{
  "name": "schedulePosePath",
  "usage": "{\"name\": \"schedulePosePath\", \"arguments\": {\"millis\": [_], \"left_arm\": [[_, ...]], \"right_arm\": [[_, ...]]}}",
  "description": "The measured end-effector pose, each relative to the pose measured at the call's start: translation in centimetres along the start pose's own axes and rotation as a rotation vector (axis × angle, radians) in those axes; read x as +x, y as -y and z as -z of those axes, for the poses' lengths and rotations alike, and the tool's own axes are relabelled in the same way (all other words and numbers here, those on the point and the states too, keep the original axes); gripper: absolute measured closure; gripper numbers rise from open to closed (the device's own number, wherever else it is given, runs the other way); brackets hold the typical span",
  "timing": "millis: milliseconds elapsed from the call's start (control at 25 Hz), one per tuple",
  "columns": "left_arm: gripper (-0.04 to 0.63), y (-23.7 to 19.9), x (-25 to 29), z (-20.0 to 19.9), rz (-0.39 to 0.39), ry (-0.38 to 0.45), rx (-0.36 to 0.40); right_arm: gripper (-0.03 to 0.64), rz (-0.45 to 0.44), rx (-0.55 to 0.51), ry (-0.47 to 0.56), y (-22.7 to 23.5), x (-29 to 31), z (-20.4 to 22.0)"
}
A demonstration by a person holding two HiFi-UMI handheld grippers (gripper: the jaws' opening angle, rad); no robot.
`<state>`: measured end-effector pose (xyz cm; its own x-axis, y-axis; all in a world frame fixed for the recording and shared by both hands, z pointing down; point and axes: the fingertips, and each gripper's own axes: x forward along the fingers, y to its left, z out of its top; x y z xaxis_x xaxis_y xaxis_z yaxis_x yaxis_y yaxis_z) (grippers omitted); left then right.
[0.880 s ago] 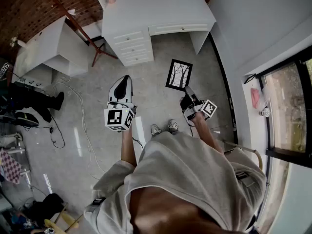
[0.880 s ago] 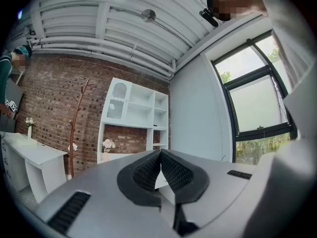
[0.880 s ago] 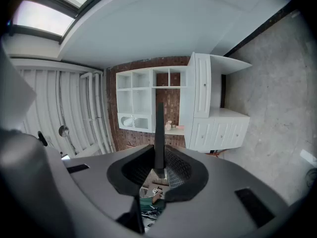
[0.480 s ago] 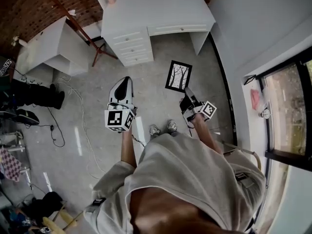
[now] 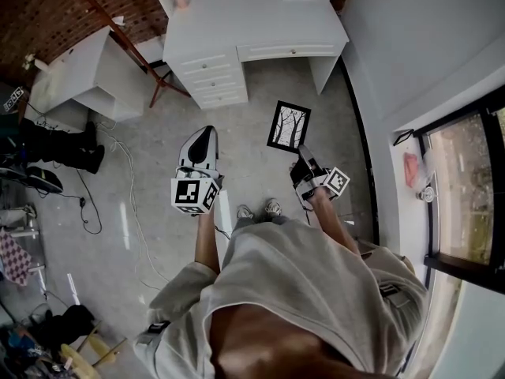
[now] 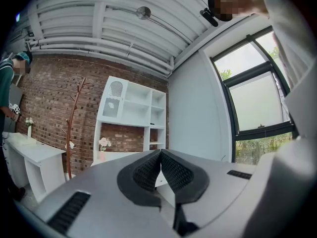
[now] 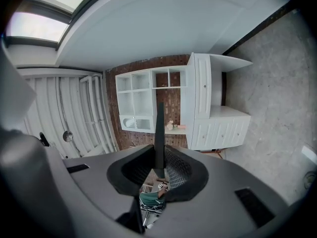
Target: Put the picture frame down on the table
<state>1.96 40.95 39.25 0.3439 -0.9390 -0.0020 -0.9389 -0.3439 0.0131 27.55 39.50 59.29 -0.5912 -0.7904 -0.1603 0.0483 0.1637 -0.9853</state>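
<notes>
- black slim moulding, white mount and a print of bare dark trees: so the picture frame [image 5: 289, 125] reads in the head view. it is rectangular, its face turned up to the camera, and it is held in the air above the grey floor [image 5: 252, 156].
- head view: the right gripper [image 5: 302, 158] has the frame by its near edge. the frame sits between the person and the white desk [image 5: 260, 10], apart from it and not resting on it.
- head view: the left gripper [image 5: 203, 133] is raised alongside at the person's left, well apart from the frame and carrying nothing. its marker cube [image 5: 193, 193] faces the camera.
- head view: the desk has a bank of drawers [image 5: 211, 76] on its left side; the person's shoes [image 5: 272, 208] show on the floor below the grippers.
- left gripper view: the ribbed pads [image 6: 148, 171] meet at their tips with nothing between them. a white shelf unit [image 6: 131, 110], a brick wall [image 6: 54, 93] and a tall window [image 6: 252, 98] lie beyond.
- right gripper view: the frame [image 7: 159, 128] appears edge-on as a thin dark upright strip, clamped between the two jaws, which are closed against its faces. the strip rises clear above the jaw tips.
- right gripper view: the white desk [image 7: 218, 125] and shelf unit [image 7: 148, 98] appear behind the frame.
</notes>
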Motion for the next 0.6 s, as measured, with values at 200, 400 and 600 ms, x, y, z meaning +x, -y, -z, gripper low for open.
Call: {"name": "schedulePosePath", "arguments": {"millis": [200,400,600], "left_arm": [[0.578,1.7,1.1,0.5,0.01,-0.006,0.002],[0.578,2.6,2.4,0.6,0.015,0.005,0.001],[0.578,3.0,3.6,1.1,0.011,0.004,-0.012]], "right_arm": [[0.531,0.005,0.0,-0.014,0.6,-0.5,-1.0],[0.531,-0.001,0.012,-0.016,1.0,-0.7,-1.9],[0.531,0.002,0.013,-0.023,1.4,-0.2,-3.1]]}}
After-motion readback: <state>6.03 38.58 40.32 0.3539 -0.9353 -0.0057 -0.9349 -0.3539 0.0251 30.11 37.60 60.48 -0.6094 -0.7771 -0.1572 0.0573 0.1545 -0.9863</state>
